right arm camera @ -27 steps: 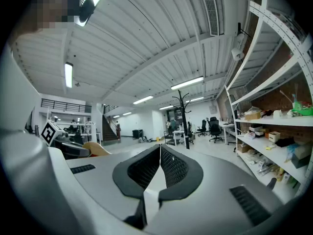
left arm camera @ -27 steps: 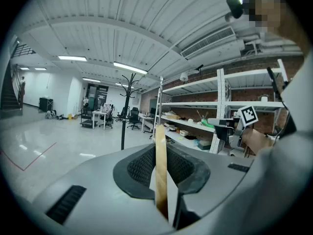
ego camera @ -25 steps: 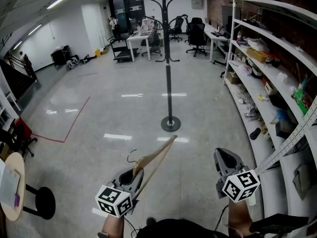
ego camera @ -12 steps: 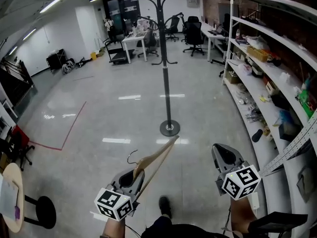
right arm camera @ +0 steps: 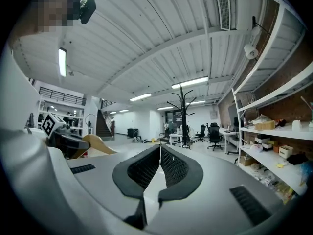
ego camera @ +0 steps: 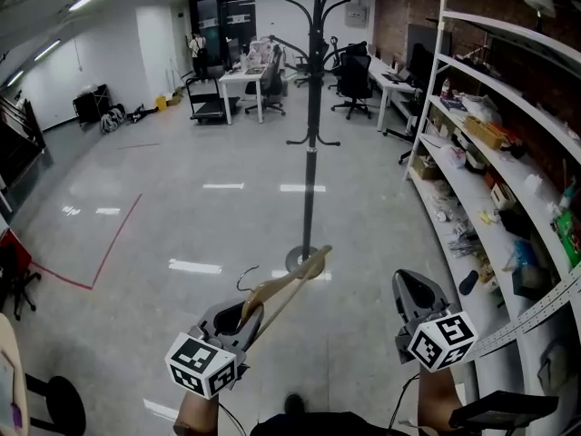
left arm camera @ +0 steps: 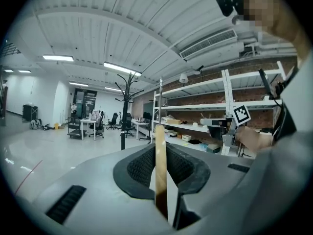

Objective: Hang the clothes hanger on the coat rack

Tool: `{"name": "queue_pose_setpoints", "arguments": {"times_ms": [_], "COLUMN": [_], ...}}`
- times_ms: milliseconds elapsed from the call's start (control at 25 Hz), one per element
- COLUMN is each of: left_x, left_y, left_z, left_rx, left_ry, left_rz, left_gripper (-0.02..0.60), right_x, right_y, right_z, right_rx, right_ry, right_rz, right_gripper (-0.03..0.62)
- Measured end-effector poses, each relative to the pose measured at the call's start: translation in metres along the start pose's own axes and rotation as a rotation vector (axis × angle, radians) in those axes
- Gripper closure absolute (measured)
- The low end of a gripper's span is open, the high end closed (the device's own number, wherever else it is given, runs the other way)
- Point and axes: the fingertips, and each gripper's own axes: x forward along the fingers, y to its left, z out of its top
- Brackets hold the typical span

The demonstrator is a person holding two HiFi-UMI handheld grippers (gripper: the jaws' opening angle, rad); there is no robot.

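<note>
Open office-lab: desks (ego camera: pixel 238 77), swivel chairs (ego camera: pixel 354 73), stocked shelving (ego camera: pixel 508 31).

Ahead, coat rack (ego camera: pixel 310 189) — shelving (ego camera: pixel 508 33) right, desks (ego camera: pixel 238 77) behind.

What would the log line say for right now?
left gripper: shut on hanger | right gripper: shut, empty | rack: ahead, apart from hanger | hanger: not hung

coat rack base (ego camera: pixel 293 262) half behind hanger (ego camera: pixel 283 289)
</note>
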Motion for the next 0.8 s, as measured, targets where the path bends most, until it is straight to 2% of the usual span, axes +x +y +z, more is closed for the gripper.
{"name": "queue_pose_setpoints", "arguments": {"times_ms": [120, 320, 480, 680, 800], "left_x": [0.025, 0.069, 0.125, 0.21, 0.25], "left_y": [0.032, 0.061, 0.084, 0.105, 0.121], "left_z": [0.014, 0.025, 0.036, 0.057, 0.073], "left_rx": [-0.026, -0.001, 0.017, 0.017, 0.034], "left_ry": [-0.015, 0.003, 0.013, 0.02, 0.027], "left_rz": [-0.021, -0.069, -0.083, -0.128, -0.13], "left_gripper": [0.529, 0.529, 0.529, 0.529, 0.529], "right_x": [0.04, 0.086, 0.134, 0.205, 0.241], "right_y": [-0.006, -0.032, -0.057, -0.113, -0.141], "right_z": [-0.001, 0.001, 0.001, 0.003, 0.012], "right_rx": [-0.01, 0.008, -0.011, -0.012, -0.005], "right_ry": [0.019, 0.022, 0.019, 0.022, 0.008], "right_rz": [-0.005, -0.057, -0.025, 0.006, 0.035], "right_gripper": [0.585, 0.585, 0.585, 0.585, 0.585]}}
